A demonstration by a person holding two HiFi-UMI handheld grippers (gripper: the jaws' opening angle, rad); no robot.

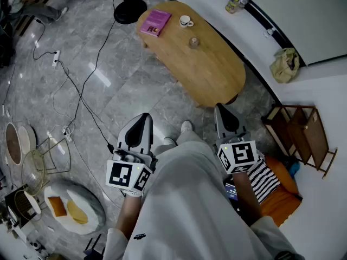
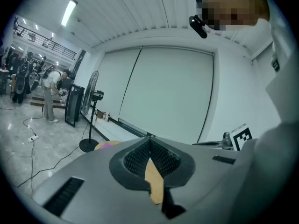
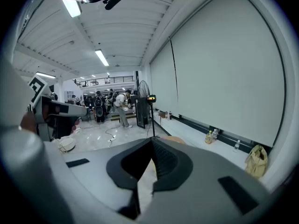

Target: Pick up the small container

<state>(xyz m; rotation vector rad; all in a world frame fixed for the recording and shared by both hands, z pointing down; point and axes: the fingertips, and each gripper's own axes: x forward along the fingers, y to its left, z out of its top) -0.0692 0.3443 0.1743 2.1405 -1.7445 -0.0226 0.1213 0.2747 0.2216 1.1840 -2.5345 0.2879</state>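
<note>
**Closed tools, a far-off target, and a floor full of cable**

The small container (image 1: 193, 42) stands on the wooden tabletop (image 1: 217, 72), well apart from both tools, with a white mug (image 1: 186, 21) near it and a pink book (image 1: 155, 22) further left. The left tool (image 1: 142, 118) and the right tool (image 1: 221, 110) hang close to the person's body, each with its jaws pressed together and nothing between them.

The likeliest fault is arriving with the jaws together: a closed tip would shove the container or tip it over instead of straddling it. It looks small and glassy, so a glancing jaw could send it sliding toward the mug. A wide approach could also clip the mug. Cables (image 1: 81, 96) trail across the floor (image 1: 135, 85) to the left, and a careless step forward could snag one.
</note>
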